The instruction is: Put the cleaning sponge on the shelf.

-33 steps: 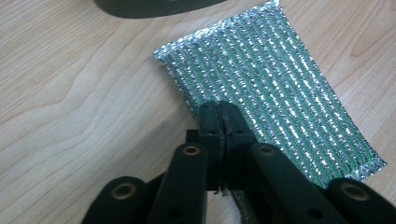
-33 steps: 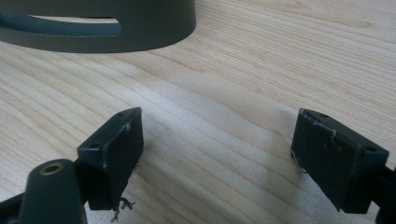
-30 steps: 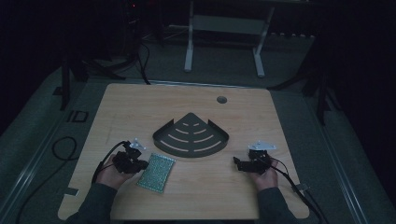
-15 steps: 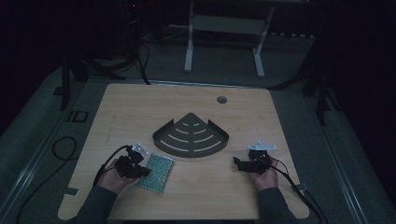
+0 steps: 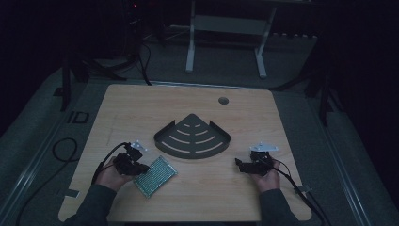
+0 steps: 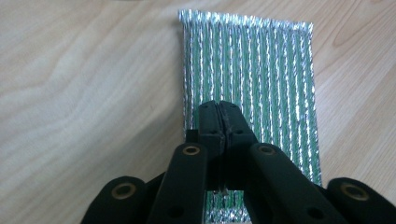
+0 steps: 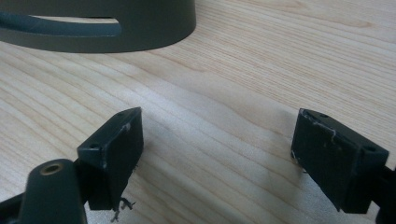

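High view: left tool (image 5: 136,162) pinches the near edge of a green foil packet (image 5: 155,175) lying flat on the desk (image 5: 282,117). Right tool (image 5: 244,165) rests spread, idle. Packet gripped, not yet lifted; dark corner tray (image 5: 193,139) ahead looks empty.

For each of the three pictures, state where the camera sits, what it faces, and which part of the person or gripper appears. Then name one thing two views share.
High view: above the person's side, facing forward and down on the table; both forearms, left gripper and right gripper show.
Left gripper view: rides the left gripper, facing the green pad; its jaws are together over the pad.
Right gripper view: rides the right gripper, facing bare wood and the dark tray; jaws apart.
Shared: the green pad appears in the high and left gripper views.
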`<action>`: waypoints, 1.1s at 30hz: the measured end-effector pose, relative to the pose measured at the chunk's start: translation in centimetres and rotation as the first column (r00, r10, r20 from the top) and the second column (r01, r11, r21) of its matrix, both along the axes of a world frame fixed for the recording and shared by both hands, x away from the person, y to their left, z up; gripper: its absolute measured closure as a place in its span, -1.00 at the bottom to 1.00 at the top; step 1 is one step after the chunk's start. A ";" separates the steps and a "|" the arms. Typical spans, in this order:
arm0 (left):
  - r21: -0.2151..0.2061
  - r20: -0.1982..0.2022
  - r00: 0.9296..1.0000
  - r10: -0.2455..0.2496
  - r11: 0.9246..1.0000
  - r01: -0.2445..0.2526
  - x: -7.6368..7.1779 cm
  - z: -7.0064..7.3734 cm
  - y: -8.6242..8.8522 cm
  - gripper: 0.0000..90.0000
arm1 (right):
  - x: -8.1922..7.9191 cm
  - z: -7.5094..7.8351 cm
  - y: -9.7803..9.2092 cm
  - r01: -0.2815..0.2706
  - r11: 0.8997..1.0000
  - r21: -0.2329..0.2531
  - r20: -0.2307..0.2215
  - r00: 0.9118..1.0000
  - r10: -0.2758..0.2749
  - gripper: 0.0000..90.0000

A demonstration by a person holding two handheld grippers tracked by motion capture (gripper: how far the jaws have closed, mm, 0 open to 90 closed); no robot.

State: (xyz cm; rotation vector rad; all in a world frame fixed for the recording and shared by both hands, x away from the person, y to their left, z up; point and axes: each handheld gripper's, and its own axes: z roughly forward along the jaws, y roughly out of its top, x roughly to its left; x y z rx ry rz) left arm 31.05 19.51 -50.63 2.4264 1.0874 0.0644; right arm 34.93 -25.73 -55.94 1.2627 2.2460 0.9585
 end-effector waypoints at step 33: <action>0.035 -0.180 0.982 -0.061 0.997 0.068 4.4 0.6 -1.2 0.66 | 0.0 0.0 0.0 0.000 1.000 0.001 0.000 1.000 0.000 -0.64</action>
